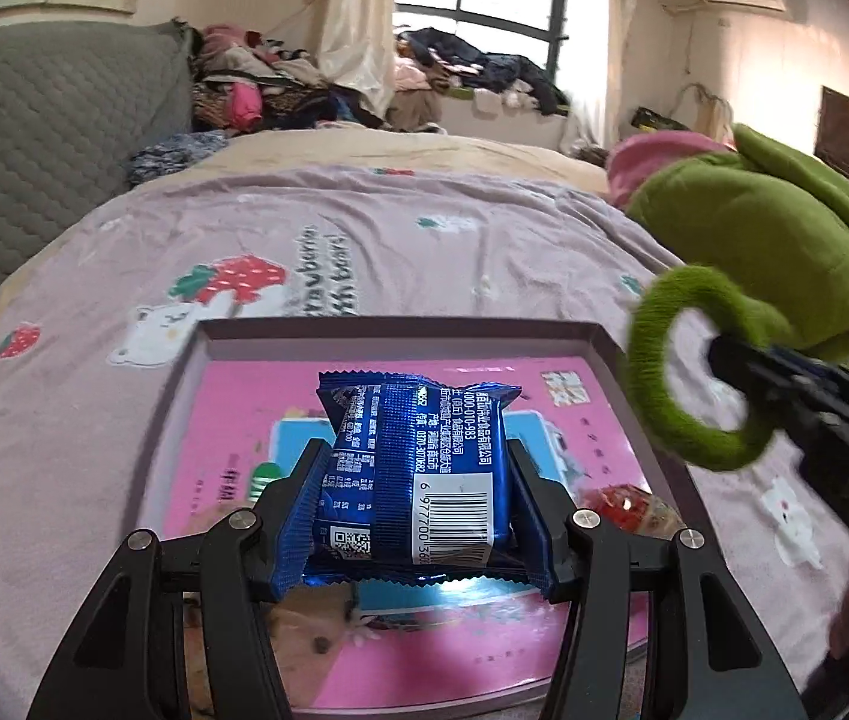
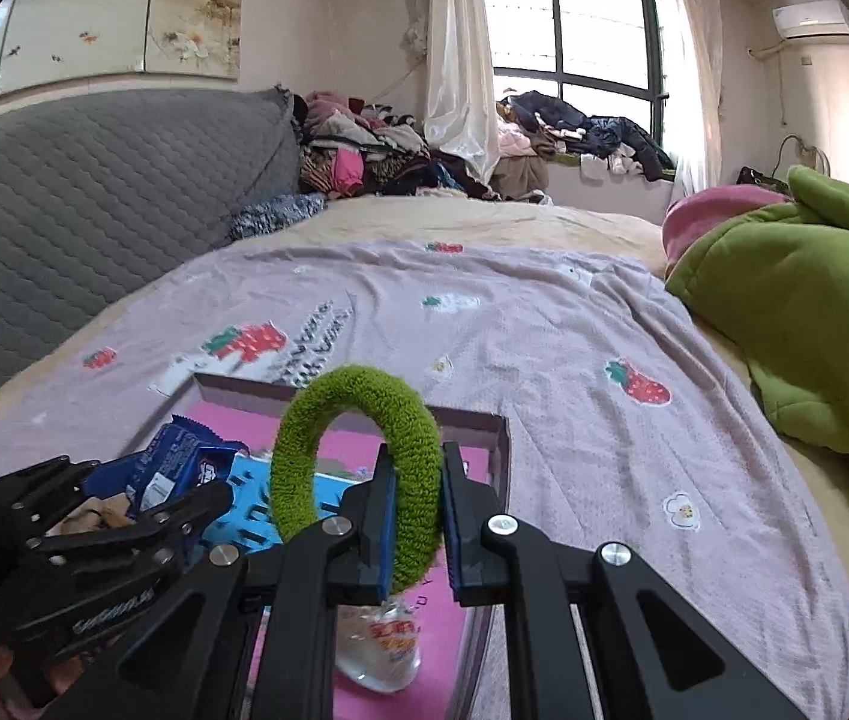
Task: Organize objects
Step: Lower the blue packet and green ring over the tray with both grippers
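My left gripper (image 1: 418,480) is shut on a blue snack packet (image 1: 418,468) and holds it over a shallow pink-lined box (image 1: 400,333) on the bed. My right gripper (image 2: 418,498) is shut on a fuzzy green hair ring (image 2: 358,468) and holds it upright above the box's right side (image 2: 499,438). The ring (image 1: 694,372) and right gripper (image 1: 730,372) also show at the right of the left wrist view. The left gripper with the blue packet (image 2: 178,462) shows at the left of the right wrist view. A small clear-wrapped candy packet (image 2: 388,648) lies in the box; it also shows in the left wrist view (image 1: 628,507).
The box sits on a lilac strawberry-print blanket (image 1: 364,240). A green quilt (image 2: 796,312) is heaped at the right, a grey quilted headboard (image 2: 94,192) at the left. Piled clothes (image 2: 364,150) lie at the far end by the window.
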Available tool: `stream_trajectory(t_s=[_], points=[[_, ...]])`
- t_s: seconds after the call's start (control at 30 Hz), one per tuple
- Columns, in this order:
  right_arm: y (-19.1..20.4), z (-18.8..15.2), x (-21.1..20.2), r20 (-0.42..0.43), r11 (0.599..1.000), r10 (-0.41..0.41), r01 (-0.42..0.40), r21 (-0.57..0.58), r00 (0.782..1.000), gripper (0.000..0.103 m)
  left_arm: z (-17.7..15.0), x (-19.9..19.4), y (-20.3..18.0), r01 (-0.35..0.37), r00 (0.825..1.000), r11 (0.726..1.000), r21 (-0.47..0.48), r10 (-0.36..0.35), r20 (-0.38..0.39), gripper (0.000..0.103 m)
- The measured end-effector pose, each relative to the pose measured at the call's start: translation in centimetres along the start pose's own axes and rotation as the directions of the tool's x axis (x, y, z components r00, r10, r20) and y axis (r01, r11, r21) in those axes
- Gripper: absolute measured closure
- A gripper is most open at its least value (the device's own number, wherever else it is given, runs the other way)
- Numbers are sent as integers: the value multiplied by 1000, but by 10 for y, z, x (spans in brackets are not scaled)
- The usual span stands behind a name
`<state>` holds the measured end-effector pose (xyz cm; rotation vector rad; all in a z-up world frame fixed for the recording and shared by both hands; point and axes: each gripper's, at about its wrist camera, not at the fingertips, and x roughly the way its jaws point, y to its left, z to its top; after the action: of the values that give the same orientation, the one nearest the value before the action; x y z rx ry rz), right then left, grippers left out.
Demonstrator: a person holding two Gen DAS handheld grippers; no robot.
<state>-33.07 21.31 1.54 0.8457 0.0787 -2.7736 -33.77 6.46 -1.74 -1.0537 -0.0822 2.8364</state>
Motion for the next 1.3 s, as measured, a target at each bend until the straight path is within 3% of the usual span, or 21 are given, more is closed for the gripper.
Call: stream_trajectory(t_s=[0.5, 0.97, 1.3], points=[[-1, -15, 49, -111, 998, -52, 49, -24, 993, 90, -18, 24, -15, -51, 995, 995, 81, 58, -80, 45], [6, -27, 83, -223, 996, -71, 57, -66, 972, 89, -26, 27, -16, -63, 993, 995, 78, 71, -99, 45], [9, -30, 87, -246, 996, -68, 54, -64, 967, 89, -29, 32, -13, -76, 988, 995, 70, 85, -127, 44]])
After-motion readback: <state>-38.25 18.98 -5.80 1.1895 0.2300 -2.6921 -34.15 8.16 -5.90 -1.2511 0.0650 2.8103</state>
